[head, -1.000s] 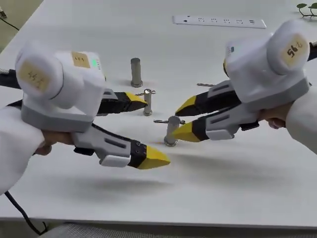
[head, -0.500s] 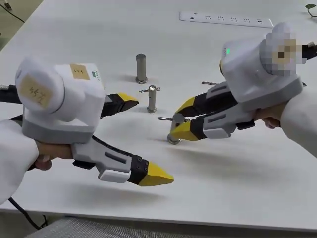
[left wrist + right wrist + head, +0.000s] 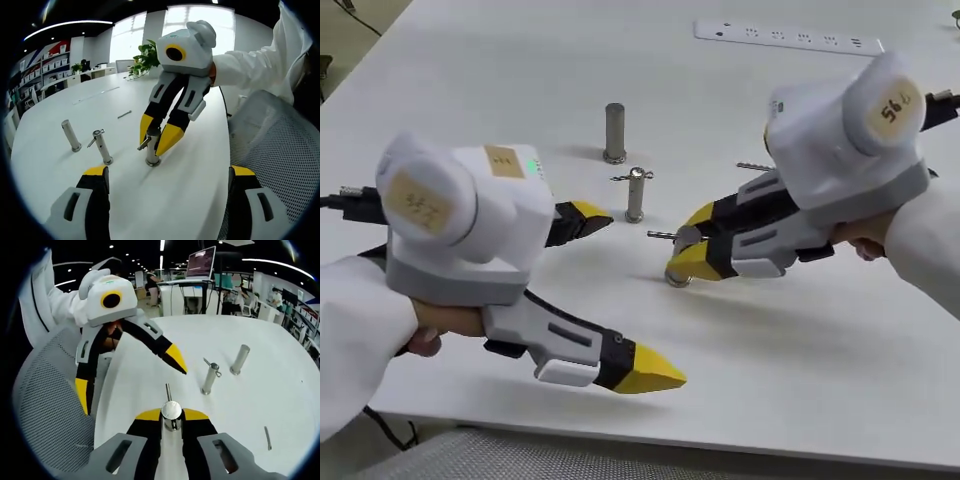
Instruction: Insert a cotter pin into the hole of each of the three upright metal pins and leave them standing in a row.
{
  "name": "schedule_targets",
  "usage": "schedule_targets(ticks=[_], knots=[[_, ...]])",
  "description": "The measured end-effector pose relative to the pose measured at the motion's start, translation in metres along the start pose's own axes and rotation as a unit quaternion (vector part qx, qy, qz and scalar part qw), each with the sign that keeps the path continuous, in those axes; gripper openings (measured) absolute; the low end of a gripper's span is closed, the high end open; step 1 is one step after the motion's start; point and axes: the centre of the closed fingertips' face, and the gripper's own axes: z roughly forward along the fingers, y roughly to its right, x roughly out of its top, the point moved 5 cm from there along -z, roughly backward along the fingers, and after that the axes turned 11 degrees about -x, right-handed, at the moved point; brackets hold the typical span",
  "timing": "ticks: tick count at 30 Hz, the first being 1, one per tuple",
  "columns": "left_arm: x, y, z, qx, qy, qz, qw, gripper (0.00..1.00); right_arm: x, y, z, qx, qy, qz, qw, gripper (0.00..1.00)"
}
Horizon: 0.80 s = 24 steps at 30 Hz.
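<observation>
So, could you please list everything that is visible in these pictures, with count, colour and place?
table: one, white, under everything.
metal pins: three, grey, upright in a row on the table.
cotter pins: three, silver; one through the middle pin, one through the nearest pin, one lying loose farther right.
power strip: one, white, far side of the table.
plant: one, green, beyond the table's far end.
mesh chair: one, grey, beside the table.
left gripper: one, white, black and yellow fingers, open above the table.
right gripper: one, same colours, shut on the nearest pin.
sleeves: two, white, behind the grippers.
</observation>
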Motion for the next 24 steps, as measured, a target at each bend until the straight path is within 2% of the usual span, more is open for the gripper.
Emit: schedule_targets(ticks=[2, 9, 14, 20, 24], knots=[[0.0, 0.0, -0.001, 0.002, -0.003, 0.006, 1.0, 0.95, 0.0, -0.001, -0.001, -0.002, 0.0, -0.011, 0.9999, 0.09], [0.0, -0.003, -0.004, 0.012, 0.005, -0.008, 0.9999, 0.96, 0.001, -0.001, 0.0, -0.008, 0.0, -0.011, 0.9999, 0.08], [-0.003, -0.006, -0.007, 0.02, -0.002, -0.016, 0.9997, 0.98, 0.003, 0.003, -0.002, 0.002, -0.004, -0.032, 0.9995, 0.08], [-0.005, -0.007, -0.012, 0.031, -0.005, -0.017, 0.9994, 0.99, 0.008, 0.034, -0.011, -0.019, 0.009, -0.002, 0.9998, 0.08], [-0.004, -0.008, -0.015, 0.035, 0.001, -0.023, 0.9991, 0.99, 0.004, 0.053, -0.014, -0.035, 0.006, 0.012, 0.9993, 0.08]])
